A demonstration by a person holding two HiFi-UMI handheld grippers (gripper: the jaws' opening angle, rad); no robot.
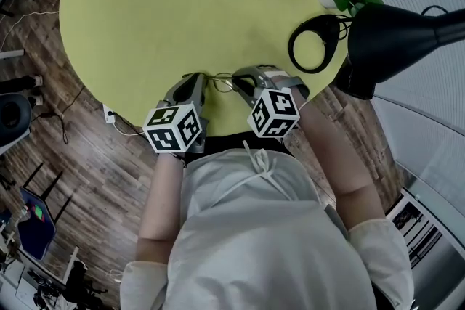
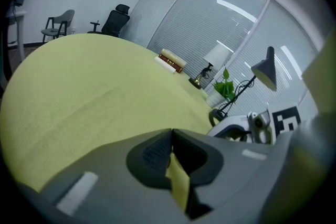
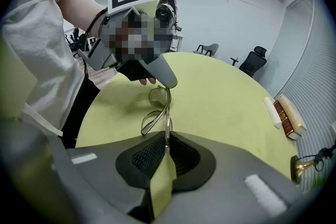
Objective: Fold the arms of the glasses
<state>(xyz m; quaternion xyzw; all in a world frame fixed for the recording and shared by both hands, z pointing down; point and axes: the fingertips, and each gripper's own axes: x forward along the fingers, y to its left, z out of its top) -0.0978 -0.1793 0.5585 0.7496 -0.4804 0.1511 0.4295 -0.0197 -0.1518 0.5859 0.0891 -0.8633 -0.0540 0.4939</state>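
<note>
Two grippers meet over the glasses (image 1: 220,81) at the table's (image 1: 182,11) near edge; my right gripper (image 3: 167,139) pinches one thin arm, jaws nearly closed; my left gripper (image 2: 171,131), jaws together and empty, noses the frame; a hard push could bend the wire or twist it free.

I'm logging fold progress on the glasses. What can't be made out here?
Head view: glasses too small, between left gripper and right gripper; arm positions unreadable.
Left gripper view: glasses not visible past its closed jaws.
Right gripper view: far end of the glasses hidden by the left gripper's tip.
</note>
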